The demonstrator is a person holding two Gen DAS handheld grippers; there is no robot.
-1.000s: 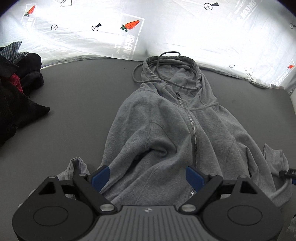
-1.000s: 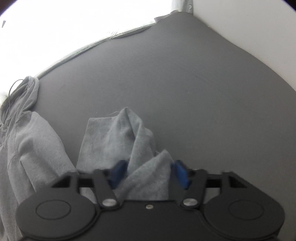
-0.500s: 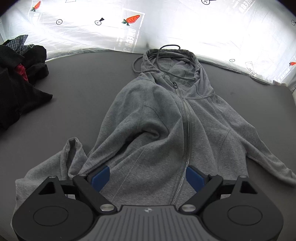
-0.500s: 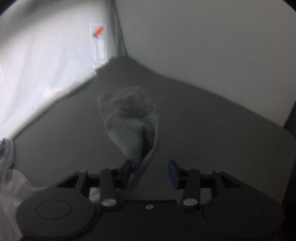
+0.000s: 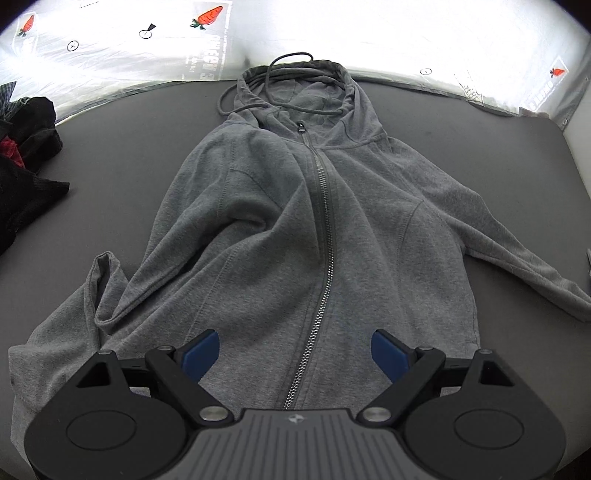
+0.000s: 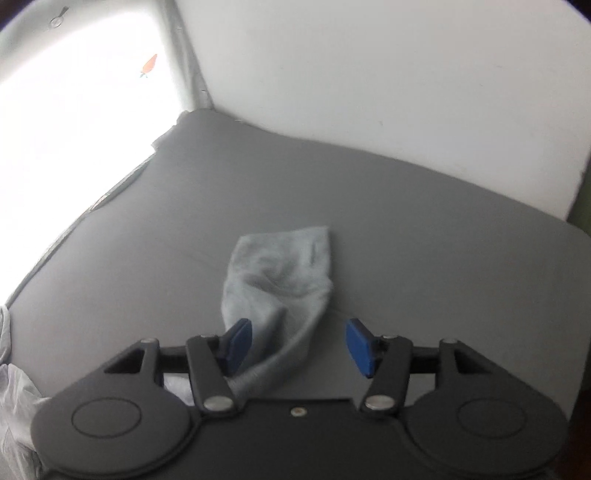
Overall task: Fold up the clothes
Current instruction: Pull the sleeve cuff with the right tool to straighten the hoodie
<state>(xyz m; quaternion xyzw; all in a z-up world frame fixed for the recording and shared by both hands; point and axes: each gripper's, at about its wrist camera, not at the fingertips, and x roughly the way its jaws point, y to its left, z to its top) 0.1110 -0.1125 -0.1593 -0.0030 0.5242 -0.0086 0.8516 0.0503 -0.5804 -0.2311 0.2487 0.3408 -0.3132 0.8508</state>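
The left hand-held gripper (image 5: 295,354) hovers over the lower hem of the grey hoodie (image 5: 317,221), with its two blue pads (image 5: 201,350) wide apart and nothing between them. The right hand-held gripper (image 6: 299,347) also has its jaws apart; the end of the right sleeve (image 6: 280,273) lies between them, close to the left pad, but the pads do not clamp it.

The hoodie lies face up on the dark grey tabletop (image 5: 122,147), zipped closed, with the zipper (image 5: 321,236) running down the middle. The hood (image 5: 299,88) points to the far edge, and its drawstring (image 5: 236,103) makes a loop beside it. The left sleeve (image 5: 77,306) is folded and wrinkled near the left gripper, and the other sleeve stretches to the right edge of the view.

A pile of dark clothes (image 5: 22,147) sits on the far left of the tabletop, apart from the hoodie. Behind the tabletop hangs a bright plastic sheet with carrot prints (image 5: 207,16).
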